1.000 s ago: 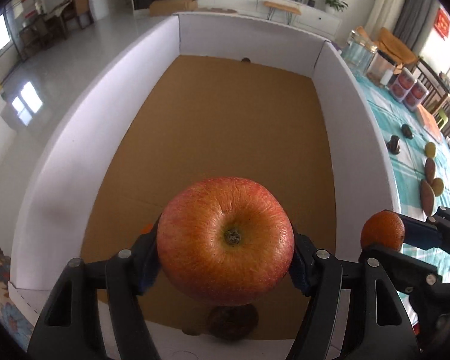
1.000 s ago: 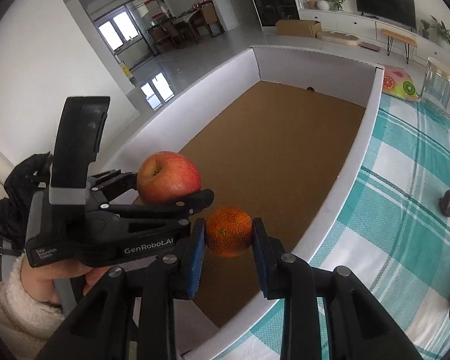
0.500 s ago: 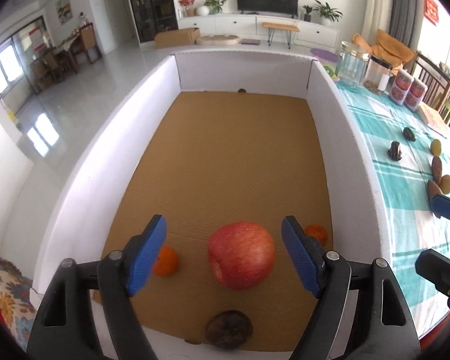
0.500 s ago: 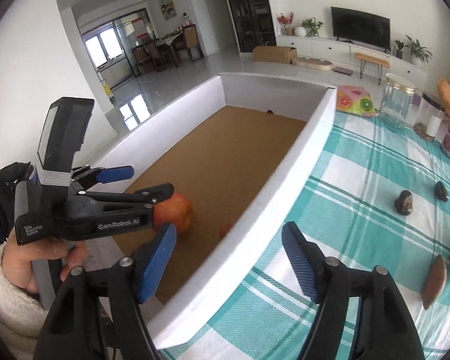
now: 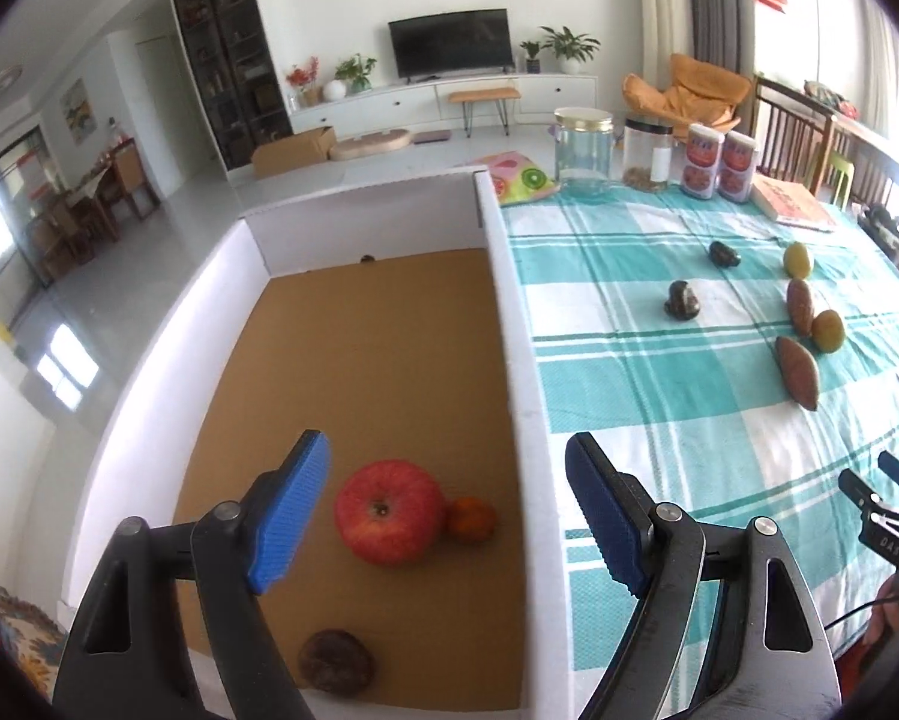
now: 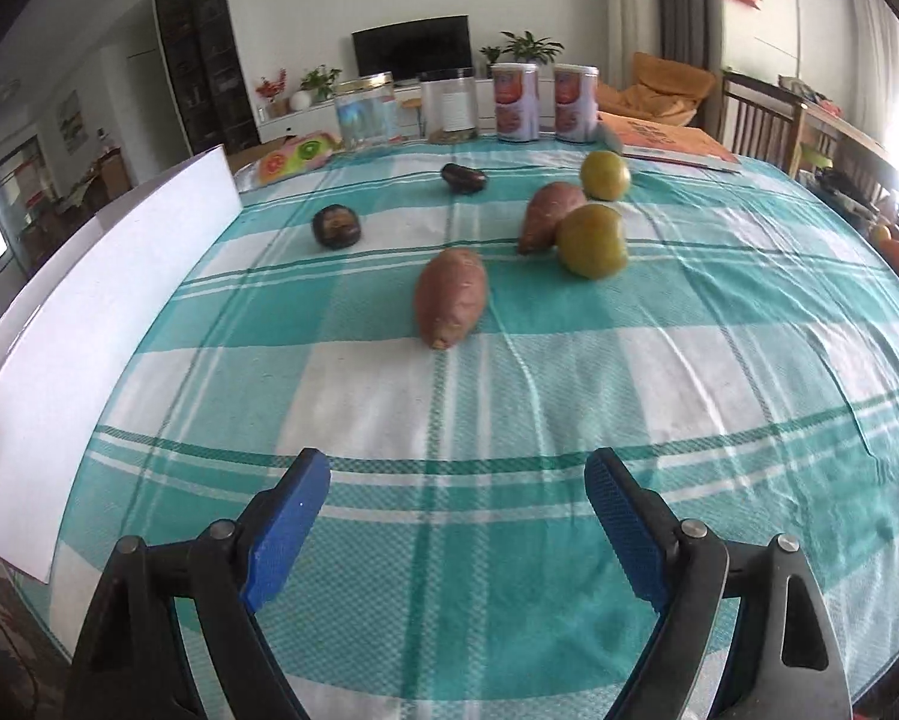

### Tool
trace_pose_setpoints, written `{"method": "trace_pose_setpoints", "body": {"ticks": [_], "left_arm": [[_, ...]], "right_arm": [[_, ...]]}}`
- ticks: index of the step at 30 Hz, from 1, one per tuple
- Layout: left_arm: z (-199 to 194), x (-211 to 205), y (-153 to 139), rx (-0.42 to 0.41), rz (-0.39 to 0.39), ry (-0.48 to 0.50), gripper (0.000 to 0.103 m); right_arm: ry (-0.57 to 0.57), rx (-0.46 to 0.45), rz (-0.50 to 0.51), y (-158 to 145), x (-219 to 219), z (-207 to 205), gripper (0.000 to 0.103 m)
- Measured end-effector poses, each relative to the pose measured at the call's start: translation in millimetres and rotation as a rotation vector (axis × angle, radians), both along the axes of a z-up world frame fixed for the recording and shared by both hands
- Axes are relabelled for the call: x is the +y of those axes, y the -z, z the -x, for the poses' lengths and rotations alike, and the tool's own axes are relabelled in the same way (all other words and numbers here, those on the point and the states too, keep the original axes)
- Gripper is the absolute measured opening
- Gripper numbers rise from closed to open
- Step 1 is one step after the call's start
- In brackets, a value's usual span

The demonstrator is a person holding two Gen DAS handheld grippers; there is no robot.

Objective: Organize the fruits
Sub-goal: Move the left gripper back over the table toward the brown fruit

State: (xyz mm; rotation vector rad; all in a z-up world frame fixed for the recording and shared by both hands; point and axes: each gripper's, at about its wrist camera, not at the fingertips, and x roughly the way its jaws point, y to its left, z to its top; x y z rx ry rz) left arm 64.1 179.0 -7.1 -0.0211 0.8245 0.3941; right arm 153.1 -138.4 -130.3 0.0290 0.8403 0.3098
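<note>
A red apple (image 5: 389, 512) lies on the brown floor of the white-walled box (image 5: 512, 324), touching a small orange (image 5: 472, 519); a dark brown fruit (image 5: 336, 668) lies nearer me. My left gripper (image 5: 446, 519) hangs open and empty above them. My right gripper (image 6: 457, 531) is open and empty over the checked tablecloth (image 6: 569, 396). Ahead of it lie a sweet potato (image 6: 451, 296), a second sweet potato (image 6: 547, 213), two yellow-green fruits (image 6: 592, 240) (image 6: 605, 174) and two dark fruits (image 6: 337, 227) (image 6: 463, 177).
The box's white wall (image 6: 89, 324) stands left of the right gripper. Jars (image 6: 365, 118) and cans (image 6: 514, 101) and a book (image 6: 671, 144) stand at the table's far edge. The right gripper's tips (image 5: 893, 492) show at the left wrist view's right edge.
Both grippers opened: the apple and the orange dropped into the box. The left gripper rose and drew back; the right gripper swung right, out over the tablecloth towards the loose fruits.
</note>
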Motion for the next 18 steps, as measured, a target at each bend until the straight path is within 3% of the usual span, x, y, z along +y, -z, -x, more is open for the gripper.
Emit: {"method": "trace_pose_setpoints", "body": {"ticks": [7, 12, 18], "left_arm": [[0.8, -70.6, -6.0, -0.017, 0.053, 0.185, 0.087], [-12.0, -126.3, 11.5, 0.055, -0.018, 0.291, 0.087], [-18.2, -150.4, 16.1, 0.059, -0.075, 0.298, 0.087]], "right_arm": [[0.183, 0.032, -0.039, 5.2, -35.2, -10.9, 0.096], [0.228, 0.053, -0.080, 9.8, -48.8, -13.8, 0.096], [0.227, 0.056, -0.086, 10.5, -50.3, -13.1, 0.097]]}}
